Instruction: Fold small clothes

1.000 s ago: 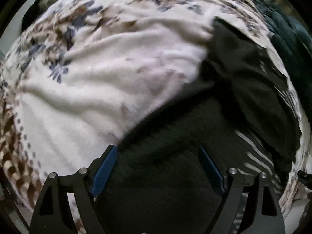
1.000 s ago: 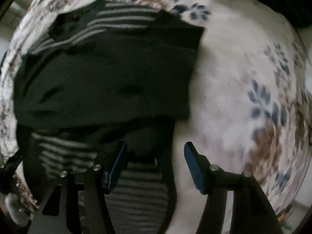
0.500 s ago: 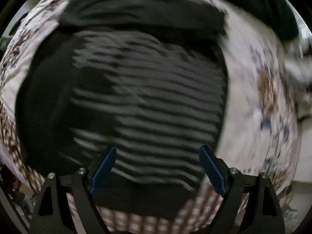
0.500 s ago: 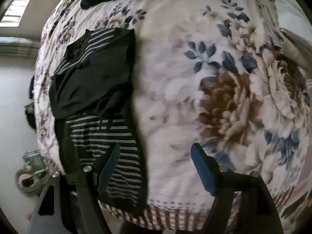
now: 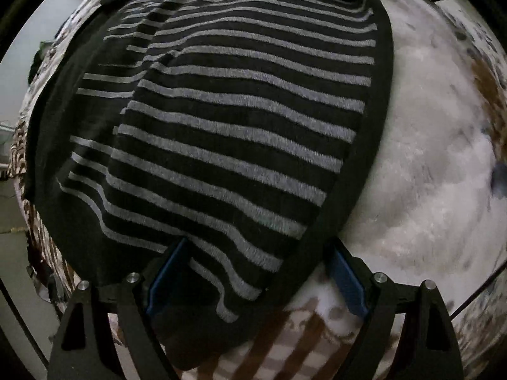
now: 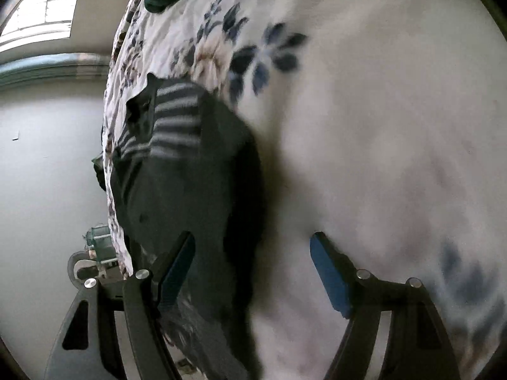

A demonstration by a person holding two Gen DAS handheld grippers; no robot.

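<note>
Black-and-grey striped garment point(image 5: 228, 133) lies flat on the floral blanket point(image 5: 437, 158); left gripper point(image 5: 256, 269) gapes over its hem corner, right gripper point(image 6: 253, 262) straddles its edge, both empty; bare blanket rightward.

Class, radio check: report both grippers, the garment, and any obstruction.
Left gripper open, over the striped garment's lower hem. Right gripper open, empty, at its side edge. Garment partly folded on the floral blanket. Nothing in the way.

A black garment point(image 5: 240, 133) with grey stripes lies on a white bedspread point(image 6: 380, 126) with blue-and-brown flowers.
</note>
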